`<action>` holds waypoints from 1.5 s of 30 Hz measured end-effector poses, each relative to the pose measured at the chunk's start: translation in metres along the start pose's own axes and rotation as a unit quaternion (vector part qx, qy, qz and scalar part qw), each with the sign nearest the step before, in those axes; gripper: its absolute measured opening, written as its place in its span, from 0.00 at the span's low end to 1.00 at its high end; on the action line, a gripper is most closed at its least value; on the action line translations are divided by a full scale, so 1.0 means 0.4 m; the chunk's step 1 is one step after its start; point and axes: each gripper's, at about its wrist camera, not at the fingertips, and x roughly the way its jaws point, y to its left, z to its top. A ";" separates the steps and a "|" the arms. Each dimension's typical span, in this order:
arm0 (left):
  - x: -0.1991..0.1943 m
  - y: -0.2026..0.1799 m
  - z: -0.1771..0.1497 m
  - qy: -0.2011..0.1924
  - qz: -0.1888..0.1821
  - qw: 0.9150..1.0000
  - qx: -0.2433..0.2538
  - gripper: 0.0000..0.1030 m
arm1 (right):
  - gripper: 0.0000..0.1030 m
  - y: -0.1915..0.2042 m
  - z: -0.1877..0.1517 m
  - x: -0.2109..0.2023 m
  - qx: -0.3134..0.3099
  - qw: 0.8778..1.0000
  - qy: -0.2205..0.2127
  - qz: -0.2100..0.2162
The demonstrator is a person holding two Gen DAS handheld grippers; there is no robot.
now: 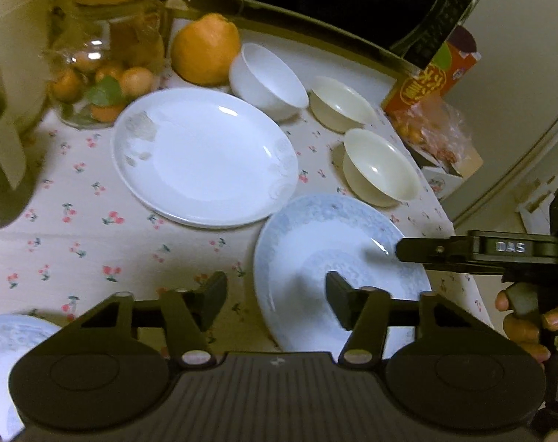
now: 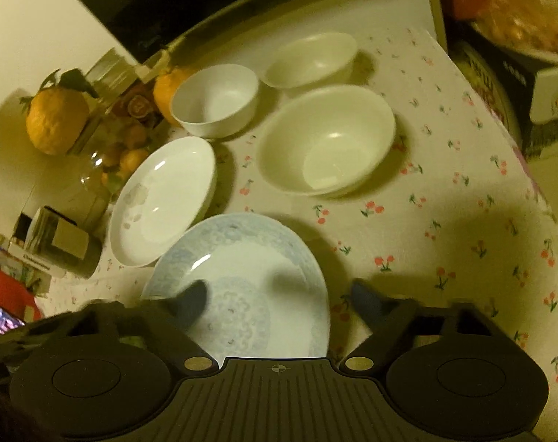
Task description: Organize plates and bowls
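1. We find the right wrist view blurred; the right gripper [image 2: 279,300] shows smeared fingertips, and its housing cuts off the near edge of the blue-patterned plate [image 2: 249,287].
2. In the left wrist view a second patterned plate [image 1: 2,353] at the lower left is half hidden by our left gripper [image 1: 277,300].
3. We see both grippers spread wide, holding nothing; the right gripper's fingers straddle the blue-patterned plate's right rim.
4. The blue-patterned plate lies on the cherry-print tablecloth [image 1: 76,243], its rim overlapping the white plate [image 1: 205,154].
5. Beyond stand a white bowl [image 2: 216,99] and two cream bowls [image 2: 326,140] [image 2: 312,59], all upright, apart.
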 end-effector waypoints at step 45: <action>-0.030 0.043 -0.066 0.051 0.054 0.997 0.008 0.08 | 0.14 0.076 -0.108 0.019 -0.025 0.998 0.054 -0.026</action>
